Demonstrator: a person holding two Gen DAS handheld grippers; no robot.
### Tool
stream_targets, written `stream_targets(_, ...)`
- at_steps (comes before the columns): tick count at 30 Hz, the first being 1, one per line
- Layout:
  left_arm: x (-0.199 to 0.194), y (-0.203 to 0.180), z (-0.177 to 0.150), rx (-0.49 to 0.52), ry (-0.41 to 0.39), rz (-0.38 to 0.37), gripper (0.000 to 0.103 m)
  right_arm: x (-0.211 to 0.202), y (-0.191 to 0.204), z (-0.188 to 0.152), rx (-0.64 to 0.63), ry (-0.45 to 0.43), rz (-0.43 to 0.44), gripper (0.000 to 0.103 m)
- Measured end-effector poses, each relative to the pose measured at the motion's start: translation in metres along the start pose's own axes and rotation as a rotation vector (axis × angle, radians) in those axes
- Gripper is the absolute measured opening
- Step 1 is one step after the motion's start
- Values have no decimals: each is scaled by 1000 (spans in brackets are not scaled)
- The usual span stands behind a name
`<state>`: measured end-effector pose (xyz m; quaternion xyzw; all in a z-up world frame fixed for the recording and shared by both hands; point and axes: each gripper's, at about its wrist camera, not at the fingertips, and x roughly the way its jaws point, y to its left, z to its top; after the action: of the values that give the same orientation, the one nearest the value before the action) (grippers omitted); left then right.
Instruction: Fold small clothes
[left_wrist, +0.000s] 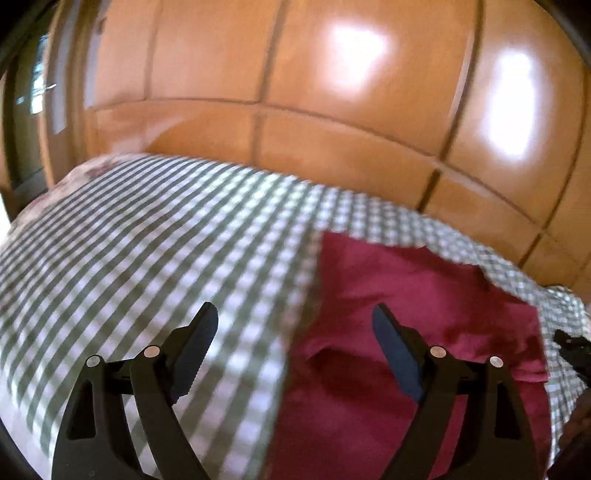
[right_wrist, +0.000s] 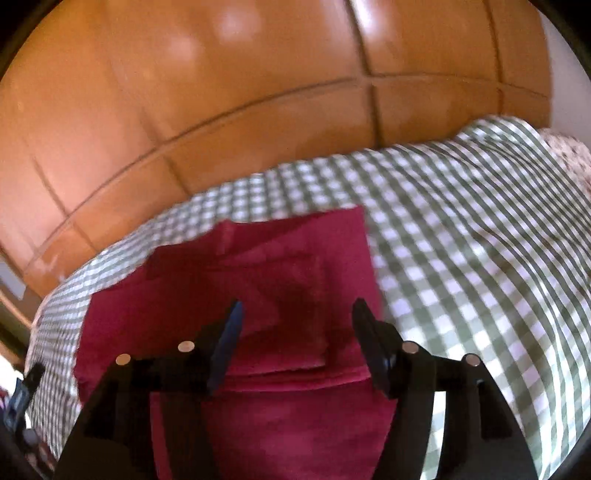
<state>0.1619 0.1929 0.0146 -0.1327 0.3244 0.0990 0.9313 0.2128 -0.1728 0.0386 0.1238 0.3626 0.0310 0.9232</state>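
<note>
Left wrist view: left gripper (left_wrist: 295, 325) released, jaws wide, holding nothing. Red garment (left_wrist: 417, 314) lies ahead of right jaw, left jaw over bare checked cloth (left_wrist: 147, 243); garment's edge runs between jaws, probably lining up for grab there. Wooden wardrobe (left_wrist: 332, 92) beyond (blurred).

Right wrist view: right gripper (right_wrist: 295, 317) also released, empty, centred over garment (right_wrist: 258, 266), partly folded, layers overlapping between jaws. Checked cloth (right_wrist: 480, 240) past right jaw. Nothing blocks reach.

No lettering, label, brand, number or sign is legible anywhere in either blurred view.
</note>
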Motion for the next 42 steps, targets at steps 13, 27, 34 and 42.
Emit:
stream_targets(13,105,-67,28,147,151,-127,75,83,17,-2,-77,120,-94,70)
stream_targets(27,99,-27,-8,99,195,-25,73,88,14,-24,-141,45,-90,72)
stream_targets(34,89,-40,-51,239,223,5,75,88,16,-25,-154,39,-105,72)
stream_targets(42,73,-39,-48,225,196,85,89,84,21,-22,-182,58,-120,80)
